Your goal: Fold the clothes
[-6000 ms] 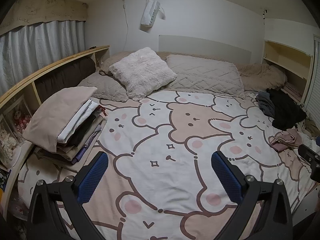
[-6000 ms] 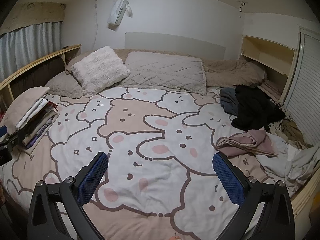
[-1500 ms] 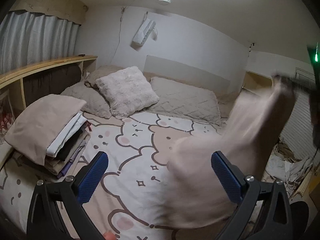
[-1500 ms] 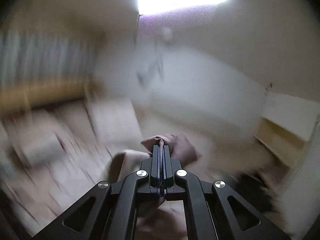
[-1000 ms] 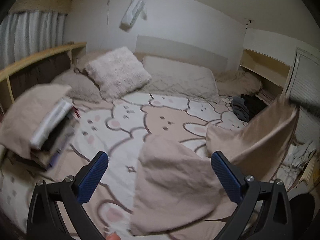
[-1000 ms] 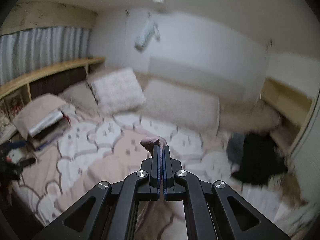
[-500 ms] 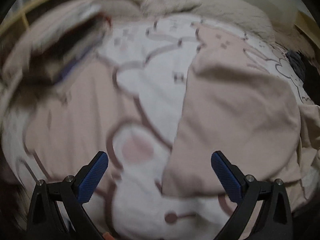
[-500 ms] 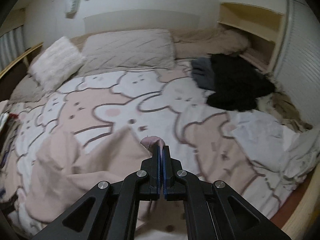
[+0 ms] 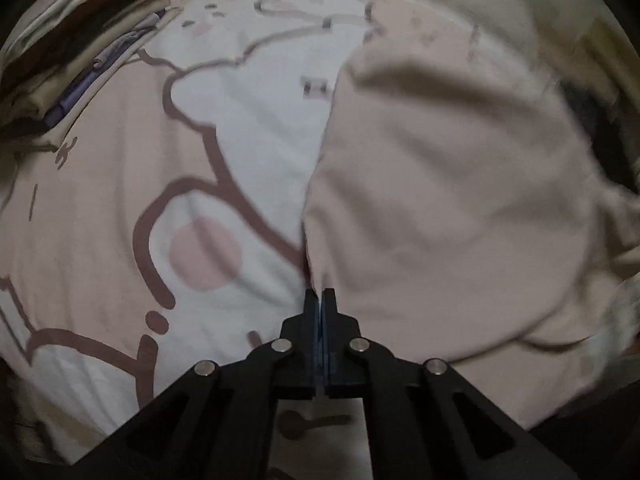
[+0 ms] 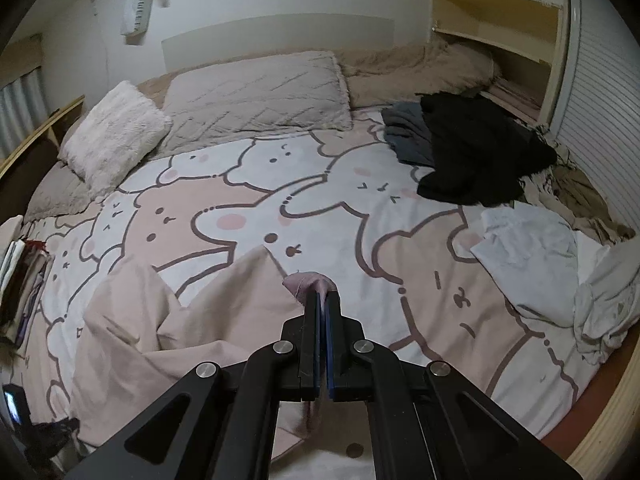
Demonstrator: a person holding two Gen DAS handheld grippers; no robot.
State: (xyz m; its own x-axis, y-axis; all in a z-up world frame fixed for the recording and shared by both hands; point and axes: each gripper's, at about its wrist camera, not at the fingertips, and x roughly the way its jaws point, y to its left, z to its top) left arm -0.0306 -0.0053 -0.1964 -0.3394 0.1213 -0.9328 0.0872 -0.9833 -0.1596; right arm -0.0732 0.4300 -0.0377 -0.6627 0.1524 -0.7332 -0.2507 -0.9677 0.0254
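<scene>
– Looking down at the left tongs (image 9: 319, 294) first. Apart or together?
– Together. Just snapped shut, tips tight, right at the near edge of the beige cloth (image 9: 440, 200).
– Pinching it?
– Hard to tell. Touching the edge for sure, with a little fold running right up to the tips.
– And the right tongs (image 10: 321, 298)?
– Clamped on the same cloth. A small pinkish bunch poking out past the tips, and more hanging down below, between the black fingers.
– So where to find that cloth?
– Spread out on the bear bed cover (image 9: 100, 160), a bit rumpled, at the near side of the bed. Lying to the right of the left tongs and to the left of the right tongs.
– Anything beside it?
– A pile of folded clothes (image 9: 80, 40) far off at the left edge of the bed. Black clothes (image 10: 480, 152) and white clothes (image 10: 532, 248) in heaps on the right side, well apart from the cloth.
– And up at the top of the bed?
– A fluffy pillow (image 10: 112, 136) next to a long grey pillow (image 10: 256, 92).
</scene>
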